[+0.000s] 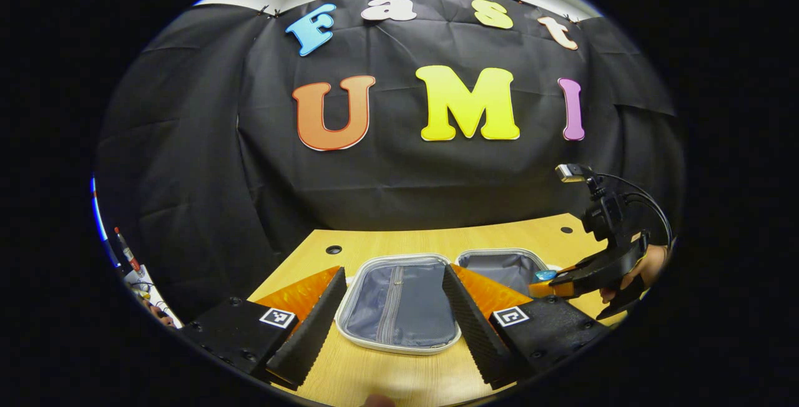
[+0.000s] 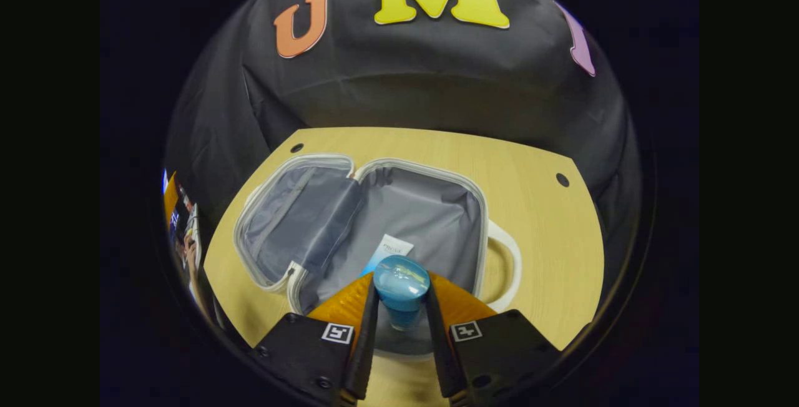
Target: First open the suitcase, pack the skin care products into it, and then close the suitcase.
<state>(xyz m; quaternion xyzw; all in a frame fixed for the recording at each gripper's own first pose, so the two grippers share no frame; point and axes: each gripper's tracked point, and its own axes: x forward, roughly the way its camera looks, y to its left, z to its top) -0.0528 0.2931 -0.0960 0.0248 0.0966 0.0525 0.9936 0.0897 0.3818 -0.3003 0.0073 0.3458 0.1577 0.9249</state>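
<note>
Right claw (image 2: 401,313) on upright bottle (image 2: 400,291), cap camera-ward.

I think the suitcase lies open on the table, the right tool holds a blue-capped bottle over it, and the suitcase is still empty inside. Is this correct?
Not fully. The suitcase is not empty: the right gripper view shows a white packet already lying on its grey lining. The rest holds: it lies open on the table, and the right tool holds the blue-capped bottle over it.
</note>
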